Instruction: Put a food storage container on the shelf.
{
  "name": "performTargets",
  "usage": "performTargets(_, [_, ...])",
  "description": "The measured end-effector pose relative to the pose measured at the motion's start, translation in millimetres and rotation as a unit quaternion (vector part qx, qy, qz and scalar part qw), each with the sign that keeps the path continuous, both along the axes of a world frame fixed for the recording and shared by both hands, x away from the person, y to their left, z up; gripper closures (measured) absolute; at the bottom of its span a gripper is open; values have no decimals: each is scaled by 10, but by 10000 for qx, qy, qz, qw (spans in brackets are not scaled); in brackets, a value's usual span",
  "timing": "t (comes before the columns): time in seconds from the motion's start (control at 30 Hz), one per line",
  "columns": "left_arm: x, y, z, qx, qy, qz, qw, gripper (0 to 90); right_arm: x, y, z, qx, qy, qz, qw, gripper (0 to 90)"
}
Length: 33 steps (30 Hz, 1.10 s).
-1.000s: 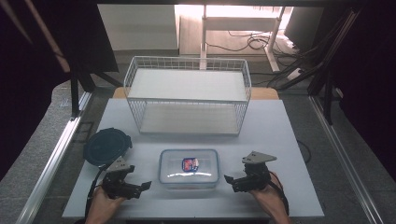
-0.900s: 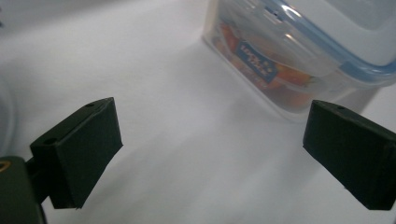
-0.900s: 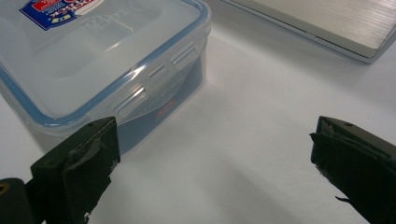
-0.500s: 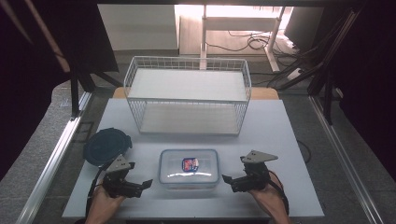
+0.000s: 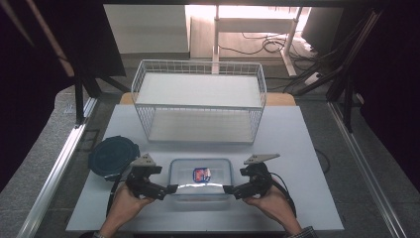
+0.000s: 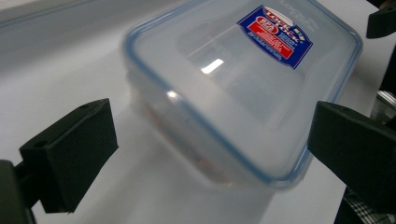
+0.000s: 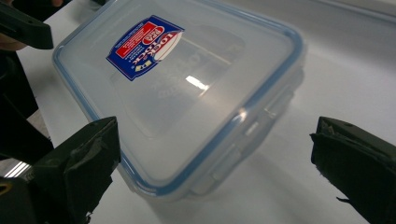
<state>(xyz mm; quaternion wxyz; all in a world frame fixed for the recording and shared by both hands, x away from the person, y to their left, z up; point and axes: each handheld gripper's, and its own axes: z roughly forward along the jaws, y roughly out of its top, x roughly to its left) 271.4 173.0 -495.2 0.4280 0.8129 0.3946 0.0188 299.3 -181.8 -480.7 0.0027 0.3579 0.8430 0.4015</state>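
Note:
A clear plastic food container (image 5: 200,178) with a blue-rimmed lid and a red and blue label lies flat on the white table, near its front edge. My left gripper (image 5: 168,189) is at the container's left front corner, open, its jaws wide on either side of the corner of the box (image 6: 224,93) without touching it. My right gripper (image 5: 229,189) mirrors it at the right front corner, also open, with the container (image 7: 187,88) between and beyond its jaws. A hand holds each gripper.
A white wire basket (image 5: 199,101) with a shelf stands at the back of the table (image 5: 297,134). A dark round lid or bowl (image 5: 113,156) lies left of the container, behind my left gripper. Cables trail from both grippers.
Both grippers have crept slightly inward toward the container's front corners. The container has not moved.

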Motion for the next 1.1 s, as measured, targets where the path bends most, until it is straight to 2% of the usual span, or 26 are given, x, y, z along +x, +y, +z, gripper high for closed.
performTargets(0.1, [113,-92,-38,-12,205,-141,9997,8,51,67,-25,10,181,81,9998,22])
performTargets(0.17, [159,-124,-92,16,375,-120,9992,0,84,103,-58,-6,320,158,9994,22])
performTargets(0.2, [176,-114,-136,-166,524,-216,9983,0,98,116,-78,-13,408,178,9990,24])
performTargets(0.23, [176,-114,-136,-166,524,-216,9983,6,98,116,-78,-13,408,178,9990,24])
performTargets(0.27, [189,-105,-196,-396,736,-299,9961,6,113,123,-102,7,521,206,9984,33])
performTargets(0.33, [194,-67,-258,-629,979,-323,9927,0,158,109,-165,221,853,203,9959,73])
performTargets(0.37, [187,-53,-260,-667,1025,-328,9920,10,165,103,-173,265,937,210,9950,79])
performTargets(0.4, [187,-53,-260,-667,1025,-328,9920,32,165,103,-173,265,937,210,9950,79])
performTargets(0.43, [159,-28,-251,-713,1048,-342,9913,59,171,91,-193,341,1137,220,9927,95])
performTargets(0.53, [96,41,-240,-851,1016,-339,9906,147,152,64,-163,302,1211,186,9920,146])
performTargets(0.63, [33,102,-213,-932,901,-350,9909,255,109,-4,-110,372,1109,177,9930,240])
performTargets(0.73, [-8,108,-187,-860,822,-402,9921,285,69,-34,-83,415,1089,93,9931,289])
performTargets(0.77, [-28,126,-172,-931,833,-318,9917,303,48,-52,-72,447,1074,59,9932,323])
performTargets(0.8, [-45,165,-168,-1129,866,-201,9896,393,23,-101,-45,566,1118,7,9921,408])
performTargets(0.87, [-53,189,-172,-1308,887,-113,9874,450,-3,-149,-20,658,1085,-30,9919,460])
performTargets(1.03, [-71,175,-140,-1284,865,-11,9879,486,-71,-161,18,663,1058,-167,9920,486])
performTargets(1.1, [-82,185,-136,-1347,867,42,9871,509,-99,-154,34,693,988,-278,9923,502])
